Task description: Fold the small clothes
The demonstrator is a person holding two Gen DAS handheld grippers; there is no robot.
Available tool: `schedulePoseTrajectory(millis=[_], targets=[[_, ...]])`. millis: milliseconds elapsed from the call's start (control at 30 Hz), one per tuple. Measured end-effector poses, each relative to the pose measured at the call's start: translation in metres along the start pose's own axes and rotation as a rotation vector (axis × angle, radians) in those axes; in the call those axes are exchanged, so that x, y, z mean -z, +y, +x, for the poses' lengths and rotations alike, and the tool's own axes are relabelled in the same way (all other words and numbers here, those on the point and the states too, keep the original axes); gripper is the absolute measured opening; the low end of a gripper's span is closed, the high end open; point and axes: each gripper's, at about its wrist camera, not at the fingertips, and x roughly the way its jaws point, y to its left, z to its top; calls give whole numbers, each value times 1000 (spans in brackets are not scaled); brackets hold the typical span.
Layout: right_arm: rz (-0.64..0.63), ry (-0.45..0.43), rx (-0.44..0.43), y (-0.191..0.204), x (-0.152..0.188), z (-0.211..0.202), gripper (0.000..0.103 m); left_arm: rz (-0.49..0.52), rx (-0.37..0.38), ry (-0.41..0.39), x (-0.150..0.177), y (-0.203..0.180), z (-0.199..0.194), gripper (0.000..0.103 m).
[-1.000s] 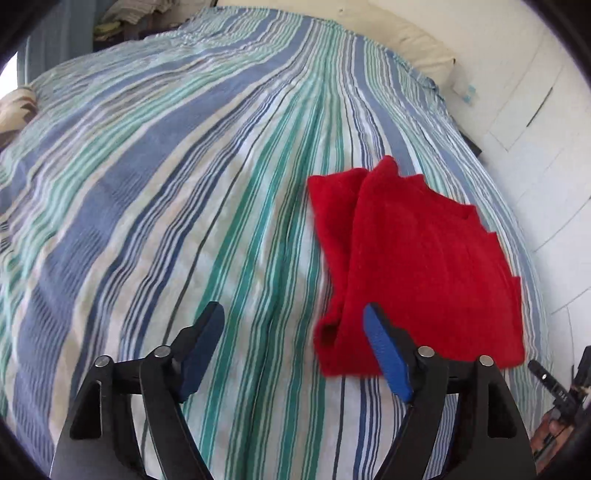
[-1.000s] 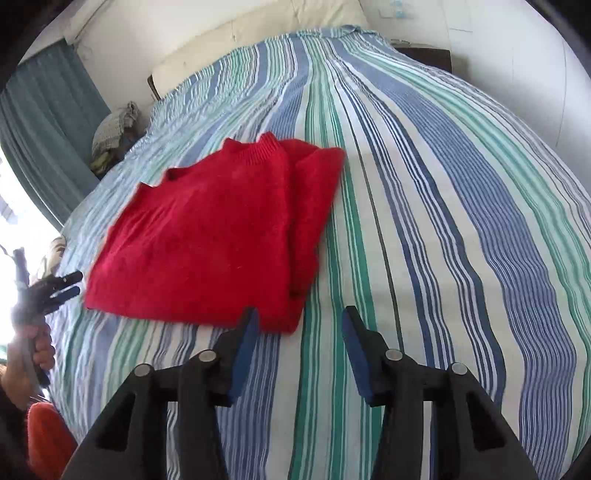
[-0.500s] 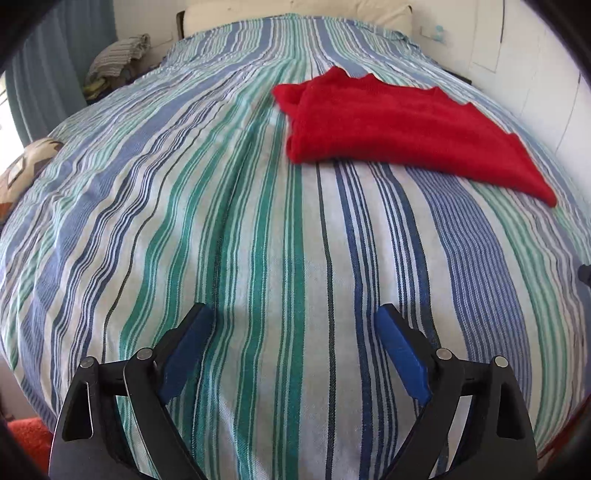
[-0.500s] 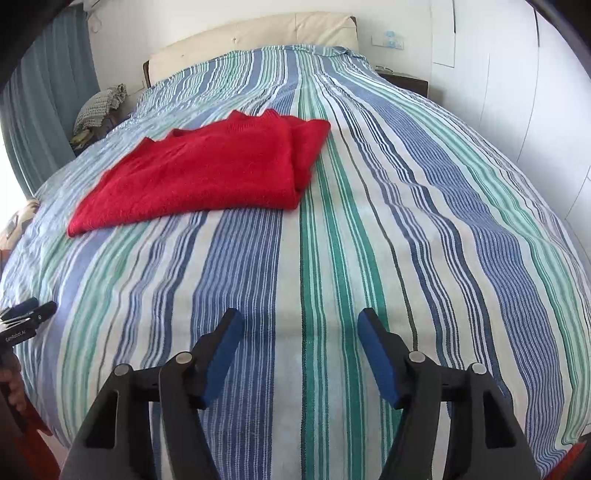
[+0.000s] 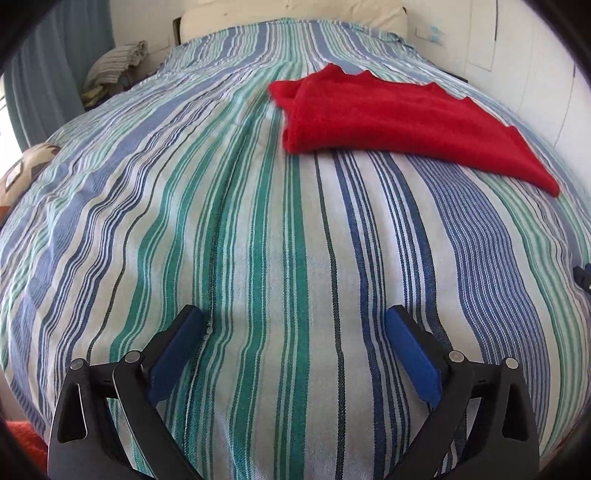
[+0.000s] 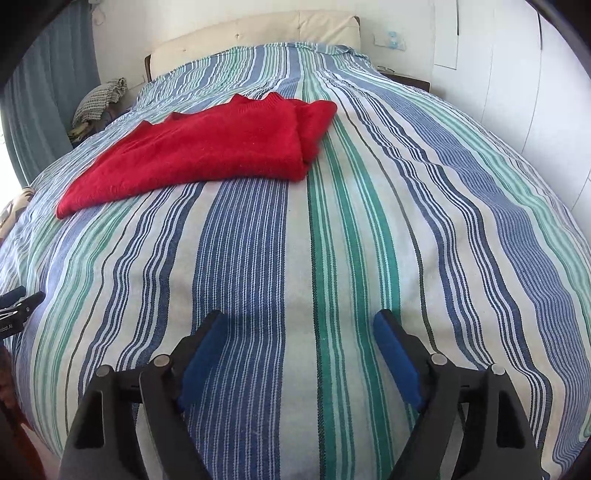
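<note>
A red knitted garment (image 5: 399, 118) lies folded flat on the striped bedspread (image 5: 258, 240), toward the middle of the bed. In the right wrist view it (image 6: 207, 151) sits at the upper left, with its folded edge to the right. My left gripper (image 5: 295, 332) is open and empty, low over the near end of the bed, well short of the garment. My right gripper (image 6: 299, 336) is also open and empty, likewise well back from the garment. The left gripper's tip (image 6: 16, 299) shows at the left edge of the right wrist view.
A cream headboard (image 6: 258, 33) stands at the far end of the bed. A pile of cloth (image 6: 99, 99) lies beside a blue-grey curtain (image 6: 40, 96) at the far left. White wall panels (image 6: 517, 81) run along the right side.
Both grippers have pulled back from the red garment toward the foot of the bed. The garment stays folded on the bedspread. Both stay open.
</note>
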Motion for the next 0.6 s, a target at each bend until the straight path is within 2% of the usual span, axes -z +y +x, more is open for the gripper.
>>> schedulePoseTrajectory(millis=[600], targets=[[-16,3,14,3,0,3,83,14,-7,3,1,-1,0,100]])
